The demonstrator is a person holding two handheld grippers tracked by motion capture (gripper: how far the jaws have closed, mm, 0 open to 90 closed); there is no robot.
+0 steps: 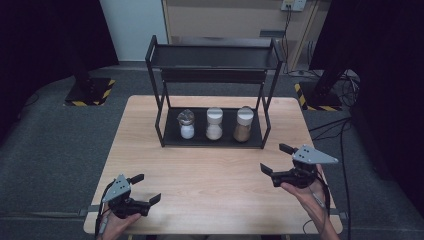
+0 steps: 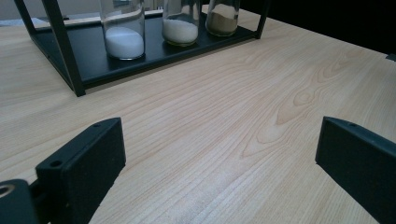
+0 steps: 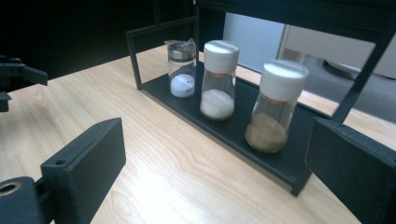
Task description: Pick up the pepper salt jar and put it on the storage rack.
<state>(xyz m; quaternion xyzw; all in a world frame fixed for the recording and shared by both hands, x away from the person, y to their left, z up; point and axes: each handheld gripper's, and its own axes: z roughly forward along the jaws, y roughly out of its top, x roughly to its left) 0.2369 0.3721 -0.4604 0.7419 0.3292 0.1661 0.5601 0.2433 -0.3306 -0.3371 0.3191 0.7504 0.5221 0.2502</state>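
Three jars stand in a row on the bottom shelf of a black rack point(image 1: 159, 107) at the far middle of the wooden table point(image 1: 210, 195); the left jar point(image 1: 186, 124) has a clear lid and holds white powder, the middle jar point(image 1: 214, 123) has a white cap and pale grains, and the right jar point(image 1: 243, 124) has a white cap and brown powder; the three stand close together but apart, all upright; the rack's upper shelf point(image 1: 215, 56) sits above them. The right gripper point(image 1: 277, 159) is held by a hand point(image 1: 305, 192) near the table's right edge, just in front of the rack's right corner, its jaws spread wide with nothing between them; in the right gripper view the brown-powder jar point(image 3: 276, 107) is the nearest to it. The left gripper point(image 1: 145, 188) is held at the near left corner of the table, well apart from the rack, its jaws also wide apart and gripping nothing; in the left gripper view bare wood lies between them.
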